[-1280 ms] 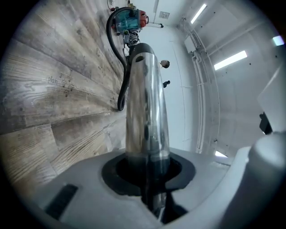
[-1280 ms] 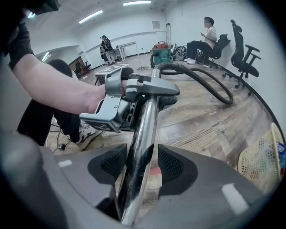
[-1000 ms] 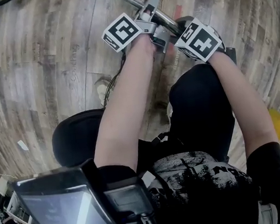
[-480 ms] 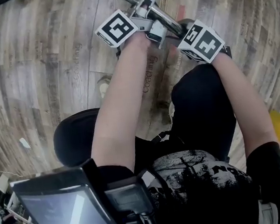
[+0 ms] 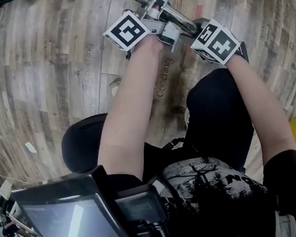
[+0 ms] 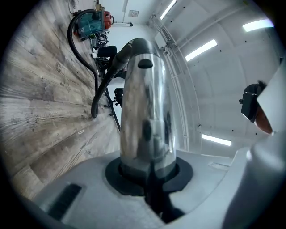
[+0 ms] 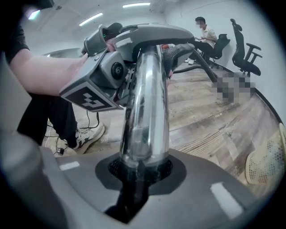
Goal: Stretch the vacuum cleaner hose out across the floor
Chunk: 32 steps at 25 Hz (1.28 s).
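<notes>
Left gripper has just closed its jaws onto the chrome wand, whose black hose loops over the floor to the vacuum cleaner. Just behind, the right gripper has closed on the same wand. Best to hold firm and draw steadily away from the cleaner, avoiding kinks.

Bright, even light from ceiling strips; strong fisheye warp, dark corners.

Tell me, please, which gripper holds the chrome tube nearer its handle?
The left gripper, beside the grey handle; the right gripper grips lower. Both have just been closing on the tube.
</notes>
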{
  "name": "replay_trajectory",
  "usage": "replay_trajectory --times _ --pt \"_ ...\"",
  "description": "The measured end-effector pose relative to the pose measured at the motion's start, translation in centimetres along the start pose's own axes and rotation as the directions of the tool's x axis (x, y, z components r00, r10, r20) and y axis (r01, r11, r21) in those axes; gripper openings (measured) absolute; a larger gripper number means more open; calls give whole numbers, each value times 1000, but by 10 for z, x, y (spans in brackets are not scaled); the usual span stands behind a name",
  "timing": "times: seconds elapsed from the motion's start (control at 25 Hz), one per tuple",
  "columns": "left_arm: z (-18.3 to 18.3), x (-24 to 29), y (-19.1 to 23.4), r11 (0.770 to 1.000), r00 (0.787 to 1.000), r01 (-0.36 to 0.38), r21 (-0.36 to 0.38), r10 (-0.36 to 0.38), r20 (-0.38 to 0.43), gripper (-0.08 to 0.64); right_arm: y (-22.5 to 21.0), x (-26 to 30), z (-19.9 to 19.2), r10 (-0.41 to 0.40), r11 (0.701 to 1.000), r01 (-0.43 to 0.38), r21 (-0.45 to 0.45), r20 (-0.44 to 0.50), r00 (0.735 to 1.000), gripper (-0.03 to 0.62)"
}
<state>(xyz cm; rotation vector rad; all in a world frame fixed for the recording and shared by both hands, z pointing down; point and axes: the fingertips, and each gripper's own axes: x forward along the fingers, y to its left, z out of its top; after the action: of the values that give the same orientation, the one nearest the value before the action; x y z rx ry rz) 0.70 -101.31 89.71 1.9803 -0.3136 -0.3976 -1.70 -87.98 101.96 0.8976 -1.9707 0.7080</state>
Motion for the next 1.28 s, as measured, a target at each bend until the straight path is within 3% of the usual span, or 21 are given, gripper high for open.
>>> replay_trajectory --times 0.16,0.28,0.44,0.56,0.68,0.76,0.84,1.0,1.16,1.28 --pt "-4 8 -15 991 996 93 -92 -92 18 44 -3 -6 3 -17 1000 18 -7 34 999 84" --pt "0 7 -23 993 994 111 -29 -111 0 44 -1 -10 8 -40 999 40 -12 47 998 86" --pt "43 4 -36 990 990 137 25 -136 -42 46 9 -7 50 -39 999 39 0 27 999 91" --pt "71 -3 -57 996 995 78 46 -75 -64 44 20 -28 83 -50 999 50 4 38 998 91" --pt "99 -22 -91 999 998 51 15 -50 -36 44 42 -62 118 -47 999 49 -23 52 998 91" --pt "122 -33 -121 995 995 95 -17 -95 14 44 57 -83 141 -35 998 38 -46 51 998 91" --pt "145 -42 -140 995 995 90 -41 -88 46 44 69 -101 164 -19 998 22 -60 44 999 91" --pt "184 -46 -190 997 995 80 -25 -78 54 44 89 -140 209 2 998 2 -66 55 998 92" --pt "217 -53 -268 995 994 95 9 -96 54 44 123 -198 249 37 998 -32 -63 72 997 94" --pt "242 -57 -318 999 997 50 -15 -49 60 44 141 -251 281 61 997 -57 -55 70 996 92"
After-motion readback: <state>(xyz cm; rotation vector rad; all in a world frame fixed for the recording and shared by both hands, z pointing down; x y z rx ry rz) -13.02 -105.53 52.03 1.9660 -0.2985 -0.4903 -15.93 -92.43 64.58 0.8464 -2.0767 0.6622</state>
